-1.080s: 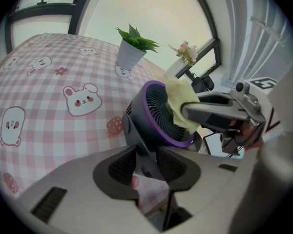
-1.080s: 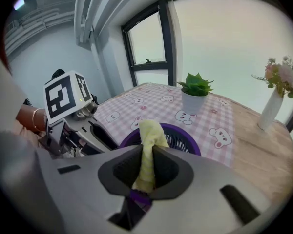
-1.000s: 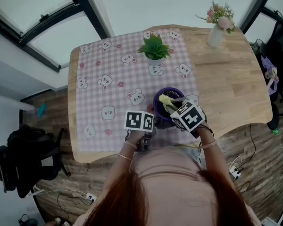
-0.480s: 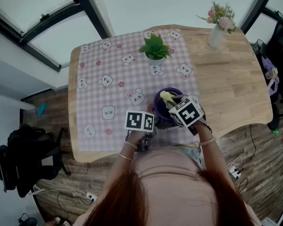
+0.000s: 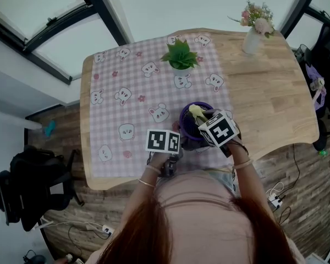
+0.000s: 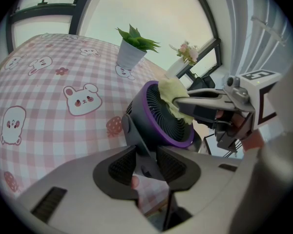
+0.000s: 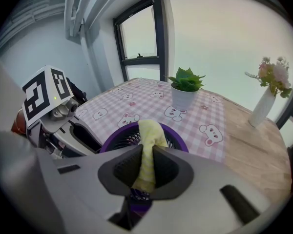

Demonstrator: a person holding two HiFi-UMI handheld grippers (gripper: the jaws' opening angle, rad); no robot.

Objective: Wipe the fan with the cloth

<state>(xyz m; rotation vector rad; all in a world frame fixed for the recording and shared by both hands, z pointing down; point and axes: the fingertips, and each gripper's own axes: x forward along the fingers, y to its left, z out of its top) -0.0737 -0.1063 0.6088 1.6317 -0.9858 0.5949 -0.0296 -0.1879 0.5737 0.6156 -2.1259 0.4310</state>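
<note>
Near the desk's [image 5: 264, 92] front edge, the left gripper [image 6: 146, 162] clamps the fan [image 6: 161, 118] by its stand, and the right gripper [image 7: 145, 167] pinches the cloth [image 7: 149, 135] onto the grille; wiping appears under way, unfinished.

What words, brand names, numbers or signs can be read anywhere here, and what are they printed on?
None: no readable word, brand or number shows.
Cube on the left tool, cube on the right tool: black-and-white square patterns, no letters.
Tablecloth: bunny faces, strawberries, flowers; no text.
Fan, cloth, plant pot, vase: no label visible.
</note>
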